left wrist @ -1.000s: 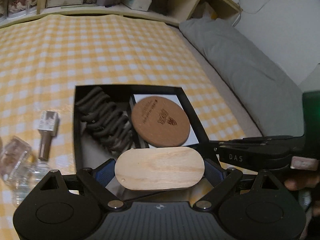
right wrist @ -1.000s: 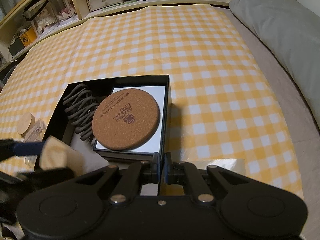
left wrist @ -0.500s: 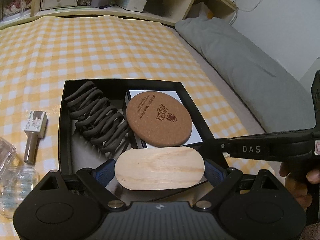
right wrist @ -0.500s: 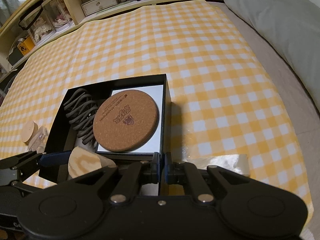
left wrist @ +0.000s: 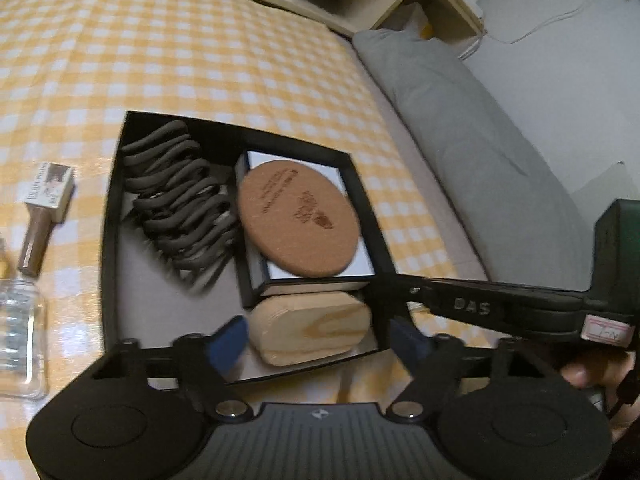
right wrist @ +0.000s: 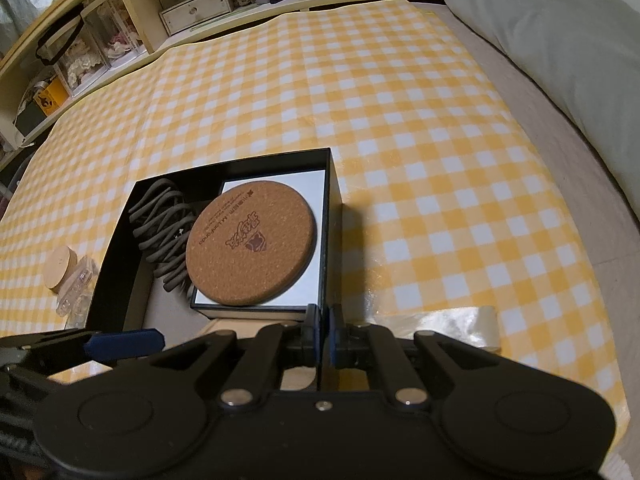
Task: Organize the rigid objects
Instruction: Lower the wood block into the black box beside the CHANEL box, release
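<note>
A black open box (left wrist: 113,216) lies on the yellow checked cloth. It holds a grey hair claw (left wrist: 176,204), a cork coaster (left wrist: 298,220) on a white-topped case (left wrist: 356,258), and an oval wooden block (left wrist: 310,326) at its near right corner. My left gripper (left wrist: 318,338) is open, its blue pads on either side of the wooden block, which rests in the box. My right gripper (right wrist: 324,326) is shut on the box's right wall (right wrist: 334,196) at the near corner. The coaster (right wrist: 250,246) and claw (right wrist: 162,228) also show in the right wrist view.
Left of the box lie a small bottle with a boxy cap (left wrist: 44,204) and a clear jar (left wrist: 20,344). A wooden lid (right wrist: 60,266) and clear piece (right wrist: 76,288) show in the right view. A grey pillow (left wrist: 472,152) lies right; shelves (right wrist: 192,4) at the back.
My left gripper lowered the wooden block into the box's near right corner and opened, letting it go. The right gripper stayed clamped on the box wall.
</note>
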A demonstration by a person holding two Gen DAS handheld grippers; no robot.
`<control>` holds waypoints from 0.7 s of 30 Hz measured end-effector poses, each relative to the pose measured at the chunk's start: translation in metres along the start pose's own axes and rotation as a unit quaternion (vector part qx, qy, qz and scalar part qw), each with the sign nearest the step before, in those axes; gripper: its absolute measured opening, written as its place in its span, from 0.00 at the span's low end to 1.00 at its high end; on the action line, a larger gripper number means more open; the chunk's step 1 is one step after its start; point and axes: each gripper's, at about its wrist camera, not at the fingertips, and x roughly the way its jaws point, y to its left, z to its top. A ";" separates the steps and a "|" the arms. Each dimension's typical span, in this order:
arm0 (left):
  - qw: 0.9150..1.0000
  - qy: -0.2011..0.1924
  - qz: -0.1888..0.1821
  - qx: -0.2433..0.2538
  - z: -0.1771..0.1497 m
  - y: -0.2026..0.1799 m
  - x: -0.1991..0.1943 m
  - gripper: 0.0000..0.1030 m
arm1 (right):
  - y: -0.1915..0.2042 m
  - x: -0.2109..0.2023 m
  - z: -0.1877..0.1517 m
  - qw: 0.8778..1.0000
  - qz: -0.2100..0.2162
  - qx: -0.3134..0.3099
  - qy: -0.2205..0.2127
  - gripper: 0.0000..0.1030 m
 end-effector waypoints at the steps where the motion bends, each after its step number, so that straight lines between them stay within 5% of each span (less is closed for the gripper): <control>1: 1.000 0.004 0.008 -0.001 0.000 0.001 0.001 0.61 | -0.001 0.000 0.000 1.000 0.000 0.000 0.000 0.05; 5: 1.000 0.013 0.026 -0.007 0.002 0.007 0.004 0.50 | -0.001 0.000 0.000 1.000 0.000 0.000 0.000 0.05; 21: 1.000 0.008 -0.007 0.011 -0.002 0.013 0.036 0.50 | 0.001 0.002 0.001 1.000 -0.004 -0.004 0.001 0.05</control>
